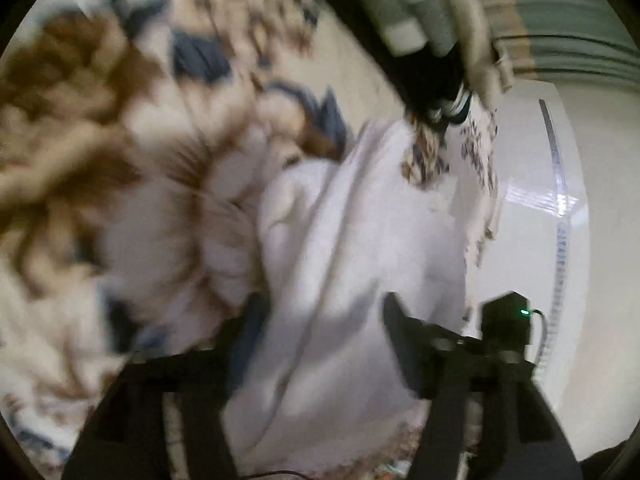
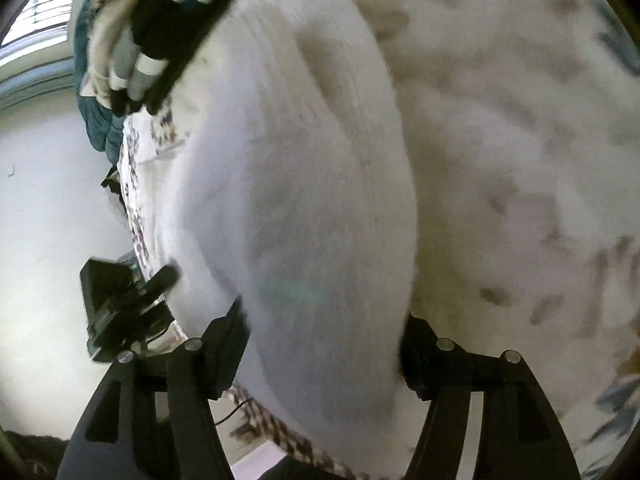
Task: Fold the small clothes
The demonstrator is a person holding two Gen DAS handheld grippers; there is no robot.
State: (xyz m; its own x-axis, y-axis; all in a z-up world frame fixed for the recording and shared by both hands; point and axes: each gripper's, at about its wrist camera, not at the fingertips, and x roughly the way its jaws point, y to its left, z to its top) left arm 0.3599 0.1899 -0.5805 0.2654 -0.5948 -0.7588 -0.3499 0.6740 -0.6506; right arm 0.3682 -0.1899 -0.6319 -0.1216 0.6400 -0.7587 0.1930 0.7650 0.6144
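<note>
A white garment (image 1: 340, 240) lies bunched on a bed with a brown, blue and cream patterned bedspread (image 1: 72, 128). My left gripper (image 1: 322, 320) has its jaws well apart, with the white cloth lying in the gap; no pad visibly presses it. In the right wrist view the same white garment (image 2: 300, 160) fills the gap of my right gripper (image 2: 322, 328), whose jaws also stand wide. The two grippers are close side by side: the right gripper's black body (image 1: 504, 324) shows beside the left one, and the left gripper (image 2: 120, 304) shows beside the right. Both views are blurred.
The bed's edge runs along the garment, with pale floor (image 1: 600, 240) beyond it. At the far end a blurred black thing with grey and white cylinders (image 1: 416, 12) hangs over the bed. The cream bedspread (image 2: 520, 120) spreads to the right.
</note>
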